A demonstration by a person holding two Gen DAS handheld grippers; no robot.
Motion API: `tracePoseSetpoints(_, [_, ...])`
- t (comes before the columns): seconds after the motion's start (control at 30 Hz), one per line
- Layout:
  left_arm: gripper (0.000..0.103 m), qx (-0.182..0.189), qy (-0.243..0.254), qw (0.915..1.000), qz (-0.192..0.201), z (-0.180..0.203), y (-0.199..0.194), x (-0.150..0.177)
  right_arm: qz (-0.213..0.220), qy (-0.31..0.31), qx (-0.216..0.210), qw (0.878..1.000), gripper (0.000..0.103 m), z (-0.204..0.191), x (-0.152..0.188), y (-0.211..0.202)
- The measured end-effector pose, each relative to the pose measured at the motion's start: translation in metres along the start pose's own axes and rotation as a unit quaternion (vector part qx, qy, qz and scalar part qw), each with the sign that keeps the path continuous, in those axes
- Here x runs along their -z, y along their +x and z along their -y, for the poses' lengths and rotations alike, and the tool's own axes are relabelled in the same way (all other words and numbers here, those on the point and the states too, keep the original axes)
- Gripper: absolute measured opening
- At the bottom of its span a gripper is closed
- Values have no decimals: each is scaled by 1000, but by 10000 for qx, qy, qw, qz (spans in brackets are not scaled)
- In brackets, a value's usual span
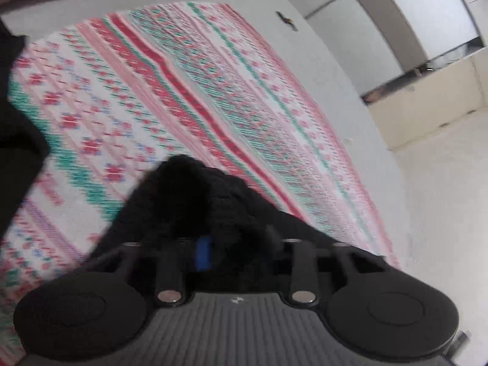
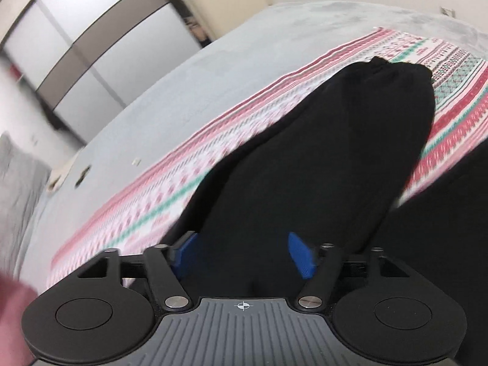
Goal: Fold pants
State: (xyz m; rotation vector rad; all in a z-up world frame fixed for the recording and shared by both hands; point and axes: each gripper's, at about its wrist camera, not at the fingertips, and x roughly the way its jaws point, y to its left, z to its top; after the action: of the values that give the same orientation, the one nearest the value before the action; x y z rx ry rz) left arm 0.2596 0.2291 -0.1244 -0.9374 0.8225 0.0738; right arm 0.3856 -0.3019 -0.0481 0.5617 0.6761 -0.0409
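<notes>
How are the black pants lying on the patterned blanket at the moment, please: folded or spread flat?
Partly folded: the pants lie as one long doubled strip on the blanket, not yet folded across.

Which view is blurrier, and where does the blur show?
Left wrist view: the patterned blanket smears into streaks throughout. Right wrist view: blur sits mainly near the lens, the far black pants edge stays sharper. Both bend straight lines, fisheye style.

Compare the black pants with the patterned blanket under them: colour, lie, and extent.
The pants are plain black; the blanket is white with red, pink and green patterned stripes. The pants lie bunched, with folds and a gathered end; the blanket lies spread flat. The pants cover only part of the blanket, which reaches well beyond them. Both are soft cloth lying on the same grey bed.
</notes>
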Motion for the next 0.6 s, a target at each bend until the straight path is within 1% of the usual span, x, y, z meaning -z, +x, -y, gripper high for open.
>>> tracePoseSetpoints(0.03, [79,89,-48,9999,-2,1,1,-1,2,100,36,9999,78,0,-8,7])
tracePoseSetpoints(0.1, [83,129,-42,9999,-7,2,3,-2,-38,402,106,9991,79,6,-18,19])
tracePoseSetpoints(0.17, [84,72,17,10000,-19,5,10,-3,3,823,77,9966,79,16,-32,31])
tracePoseSetpoints(0.2, [84,46,48,10000,-22,6,13,-3,29,937,94,9955,79,17,-38,36])
tracePoseSetpoints(0.27, [82,28,100,9999,-16,7,17,-5,33,951,264,9951,79,18,-54,51])
tracePoseSetpoints(0.3, [73,-52,168,9998,-8,8,19,-6,27,885,355,9954,79,16,-59,59])
tracePoseSetpoints(0.33, [56,-189,317,9993,8,12,21,-7,23,827,422,9957,79,13,-65,66])
tracePoseSetpoints(0.37, [46,-335,469,9983,45,16,23,-9,26,802,442,9958,79,9,-73,74])
tracePoseSetpoints(0.4, [38,-373,538,9978,55,16,25,-10,47,847,358,9958,79,9,-80,81])
tracePoseSetpoints(0.43, [32,-299,489,9984,12,12,27,-11,74,958,210,9951,79,12,-86,89])
tracePoseSetpoints(0.47, [32,-273,458,9986,-32,11,29,-11,108,1173,66,9930,79,15,-94,98])
tracePoseSetpoints(0.5, [31,-312,525,9981,-32,12,30,-11,116,1293,92,9915,79,17,-100,107])
tracePoseSetpoints(0.53, [31,-360,627,9974,-15,15,31,-9,82,1327,297,9907,79,20,-106,120])
tracePoseSetpoints(0.6, [30,-415,765,9962,7,18,34,-8,-89,1086,865,9903,79,16,-109,144])
